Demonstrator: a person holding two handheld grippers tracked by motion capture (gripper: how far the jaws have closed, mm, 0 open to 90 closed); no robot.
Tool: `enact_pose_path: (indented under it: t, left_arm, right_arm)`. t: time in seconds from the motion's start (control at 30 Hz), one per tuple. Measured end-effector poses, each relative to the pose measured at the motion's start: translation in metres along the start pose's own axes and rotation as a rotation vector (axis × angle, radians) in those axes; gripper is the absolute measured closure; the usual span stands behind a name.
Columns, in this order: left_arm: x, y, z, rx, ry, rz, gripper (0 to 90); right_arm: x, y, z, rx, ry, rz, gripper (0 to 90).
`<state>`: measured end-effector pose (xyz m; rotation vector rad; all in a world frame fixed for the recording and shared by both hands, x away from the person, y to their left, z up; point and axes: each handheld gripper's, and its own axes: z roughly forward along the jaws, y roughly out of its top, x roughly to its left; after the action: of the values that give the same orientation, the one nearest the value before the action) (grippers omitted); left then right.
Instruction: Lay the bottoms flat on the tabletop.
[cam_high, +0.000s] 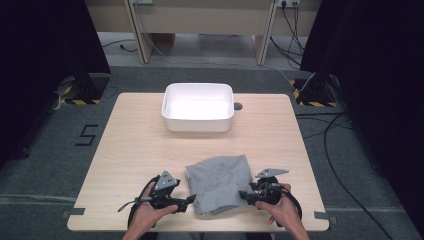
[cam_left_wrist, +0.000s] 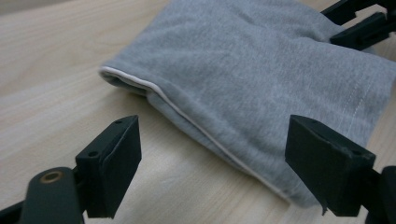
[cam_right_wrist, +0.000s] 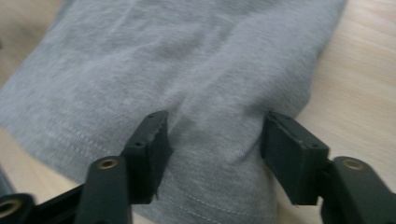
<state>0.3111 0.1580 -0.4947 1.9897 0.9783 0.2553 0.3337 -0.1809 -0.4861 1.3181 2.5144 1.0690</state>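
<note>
Folded grey garment (cam_high: 220, 183) is lying flat on the near half of the desk (cam_high: 135, 145), between the two hands, long axis running near-to-far, slightly skewed. White bin (cam_high: 198, 107) is sitting well apart at the far middle edge, looking empty.

Left gripper (cam_high: 186, 201) is resting low at the garment's near-left corner, jaws pointing right toward the cloth. Left gripper view: jaws standing wide, nothing between them but bare desk and the folded edge with its white-trimmed hem (cam_left_wrist: 154, 88) lying just ahead; pads not touching fabric. Cloth is lying ahead and to the right of these jaws.

Right gripper (cam_high: 246, 194) is sitting at the near-right edge, jaws pointing left. Right gripper view: jaws standing fairly wide and straddling a ridge of grey fabric (cam_right_wrist: 215, 140); cloth is lying between the pads but whether they are pressing I judge not, gap showing either side.

Right hand (cam_high: 280, 210) is looking nearer to a grip than left hand (cam_high: 150, 216); the coming move is likely turning on each jaw pair closing over its own near corner.

High view is giving the bin and overall layout; the gripper views are giving the hem, stitching and jaw gaps.
</note>
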Motion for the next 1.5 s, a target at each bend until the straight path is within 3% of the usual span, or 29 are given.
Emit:
enact_pose_path:
  t: [0.1, 0.23, 0.37, 0.43, 0.47, 0.53, 0.7, 0.83, 1.0, 1.13, 1.2, 1.4, 1.5]
  left_arm:
    - [0.000, -0.003, 0.003, 0.010, -0.002, -0.003, 18.1]
    - [0.001, -0.003, 0.003, 0.006, 0.008, -0.005, 18.5]
    - [0.000, -0.003, 0.005, 0.006, 0.000, -0.008, 19.0]
    - [-0.001, -0.003, 0.007, 0.010, 0.015, 0.004, 19.6]
    - [-0.002, -0.003, 0.007, 0.012, 0.019, 0.008, 19.6]
    - [-0.001, -0.002, 0.008, 0.009, 0.015, 0.005, 19.6]
    - [-0.001, 0.001, 0.007, -0.006, 0.019, 0.000, 19.9]
    - [-0.002, 0.005, 0.002, -0.023, 0.020, 0.001, 20.0]
    - [-0.001, 0.015, -0.012, -0.073, 0.006, -0.018, 19.9]
    - [-0.008, 0.022, -0.025, -0.119, -0.040, -0.039, 19.3]
    - [-0.016, 0.026, -0.027, -0.129, -0.066, -0.027, 19.0]
    - [-0.035, 0.032, -0.012, -0.099, -0.096, 0.027, 18.4]
    - [-0.039, 0.031, 0.001, -0.074, -0.057, 0.055, 18.5]
  right_arm:
    - [0.008, 0.001, -0.006, -0.006, -0.020, -0.030, 36.3]
    - [0.007, -0.007, -0.011, 0.003, -0.034, -0.038, 41.1]
    - [0.003, -0.016, -0.004, -0.010, 0.017, -0.007, 54.7]
    - [0.003, -0.015, -0.007, -0.030, 0.029, -0.036, 64.3]
    - [0.005, -0.014, -0.010, -0.033, 0.018, -0.036, 68.1]
    - [0.006, -0.011, -0.016, -0.060, 0.004, -0.083, 78.5]
    - [0.015, 0.000, -0.029, -0.103, 0.025, -0.143, 82.7]
    - [0.019, 0.018, -0.036, -0.141, 0.038, -0.170, 83.0]
    - [0.016, 0.058, -0.047, -0.236, 0.069, -0.157, 82.9]
    - [0.021, 0.092, -0.045, -0.267, 0.118, -0.154, 82.9]
    - [0.026, 0.105, -0.043, -0.258, 0.117, -0.172, 82.9]
    - [0.028, 0.128, -0.031, -0.237, 0.112, -0.155, 82.8]
    - [0.025, 0.133, -0.030, -0.235, 0.094, -0.145, 82.8]
